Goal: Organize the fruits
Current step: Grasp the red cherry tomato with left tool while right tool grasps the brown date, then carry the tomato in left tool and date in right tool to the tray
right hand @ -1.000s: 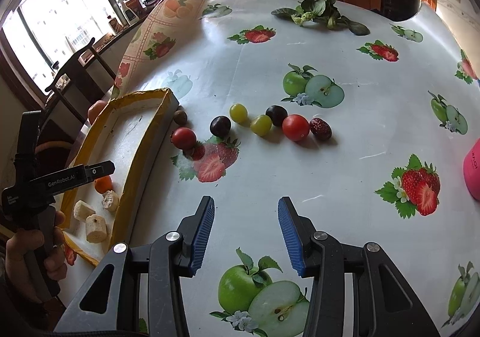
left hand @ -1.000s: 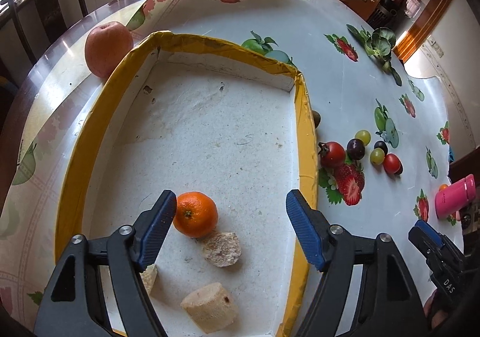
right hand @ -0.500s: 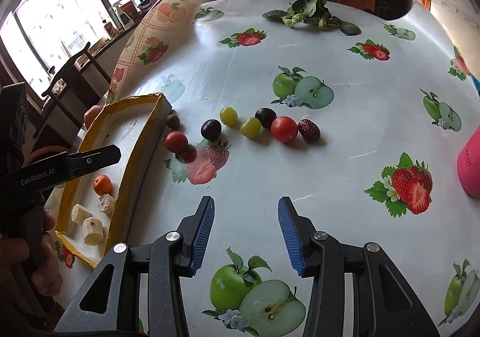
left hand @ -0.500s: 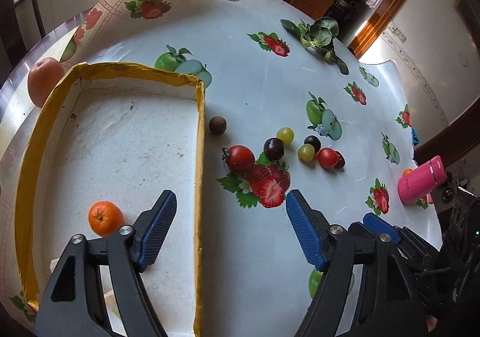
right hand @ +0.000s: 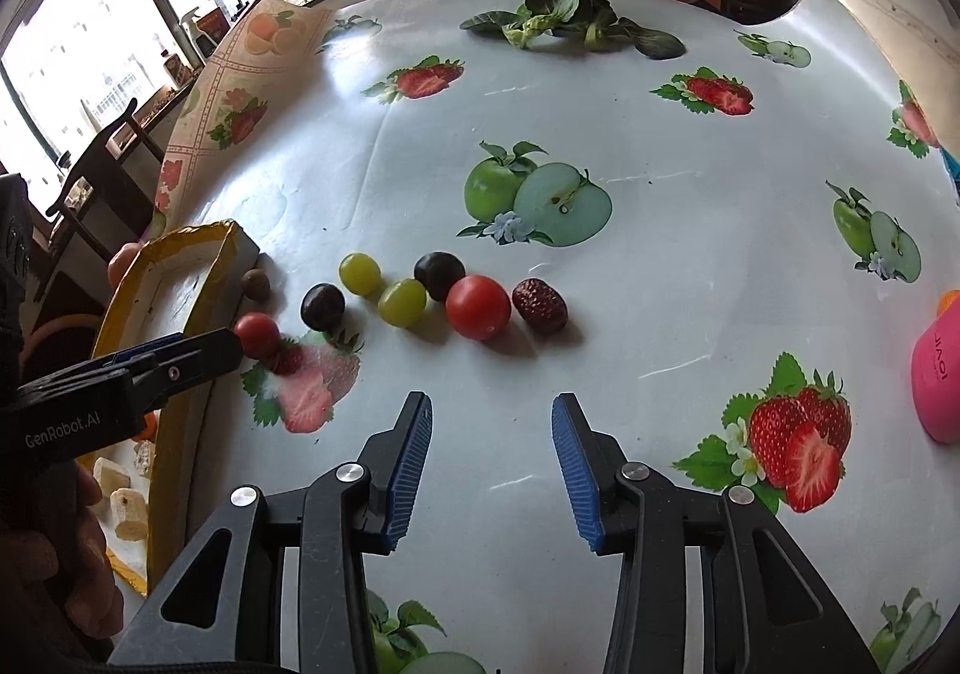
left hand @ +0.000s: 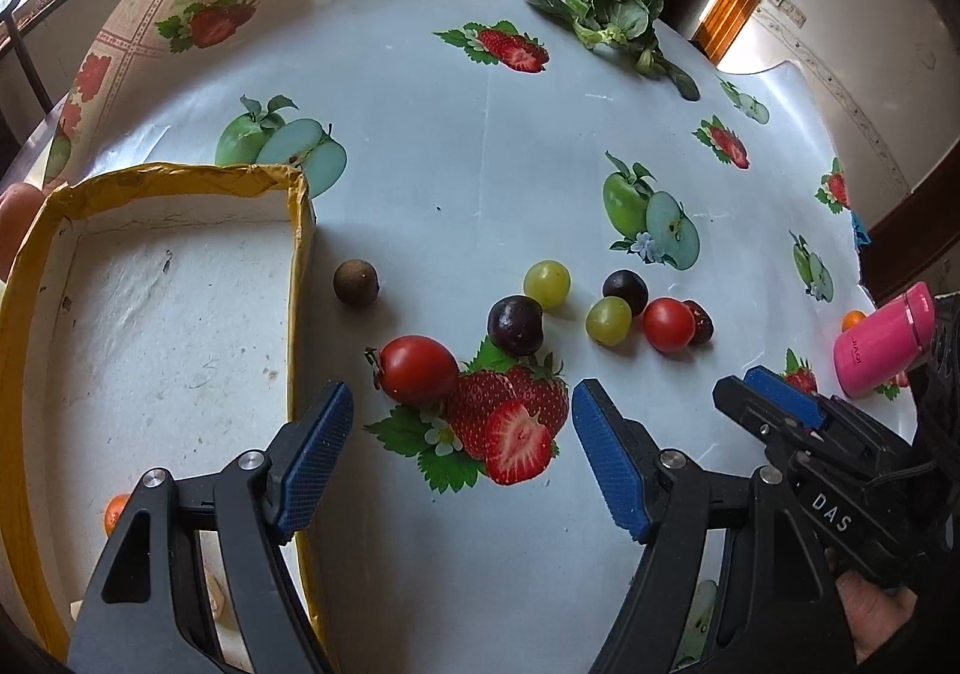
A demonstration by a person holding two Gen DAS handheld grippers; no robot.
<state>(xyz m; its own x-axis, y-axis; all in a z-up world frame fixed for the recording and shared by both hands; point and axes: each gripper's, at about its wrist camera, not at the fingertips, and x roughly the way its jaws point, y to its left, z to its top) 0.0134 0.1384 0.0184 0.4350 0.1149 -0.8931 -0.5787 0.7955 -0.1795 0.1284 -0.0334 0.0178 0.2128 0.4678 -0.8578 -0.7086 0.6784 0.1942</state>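
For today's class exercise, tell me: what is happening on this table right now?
A person holds two grippers, both open and empty. The left gripper hovers by a red tomato beside the yellow-rimmed tray. The right gripper hangs over bare tablecloth. Grapes, dark fruits and another tomato lie loose on the cloth; an orange lies in the tray.

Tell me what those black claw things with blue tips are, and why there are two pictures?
They are grabbers. A person holds one in each hand, and each carries a camera looking along its two fingers, so each picture is one grabber's view. The left gripper is open and holds nothing; it points at a red tomato beside a yellow-edged tray. The right gripper is open and empty too. On the fruit-printed tablecloth lie green grapes, dark round fruits, another tomato and a wrinkly red date. A small orange sits in the tray.
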